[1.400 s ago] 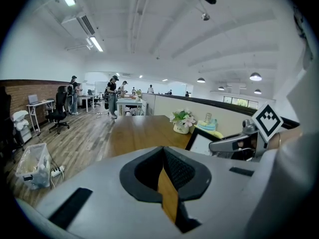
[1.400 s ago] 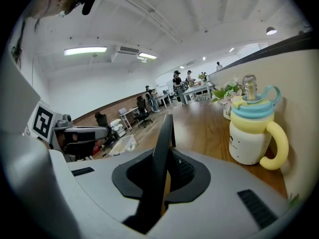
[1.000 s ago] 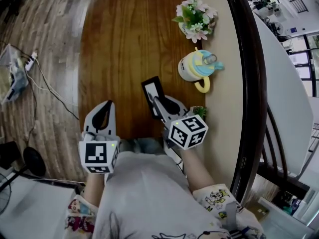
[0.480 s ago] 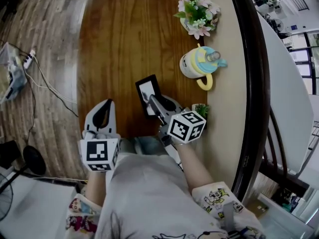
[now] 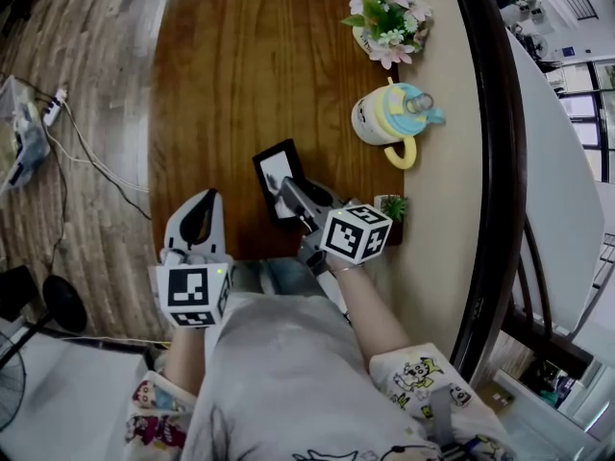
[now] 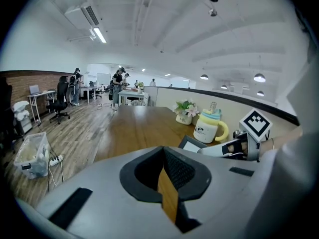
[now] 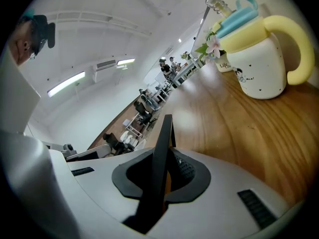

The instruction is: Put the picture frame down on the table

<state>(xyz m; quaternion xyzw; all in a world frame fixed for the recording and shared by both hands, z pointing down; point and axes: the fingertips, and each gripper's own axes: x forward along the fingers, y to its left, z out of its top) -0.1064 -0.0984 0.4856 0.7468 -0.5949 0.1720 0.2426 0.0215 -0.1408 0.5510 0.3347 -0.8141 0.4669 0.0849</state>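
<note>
Picture frame [image 5: 277, 173], pinched edge-on in the right gripper's [image 5: 291, 198] jaws low over the counter [image 5: 231, 65], seems mid-lowering; next, set it down and release, the left gripper's [image 5: 195, 227] jaws closed, empty.

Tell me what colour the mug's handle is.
The handle is yellow; the right gripper view shows it best.

bright, even light; fisheye-warped edges
</note>
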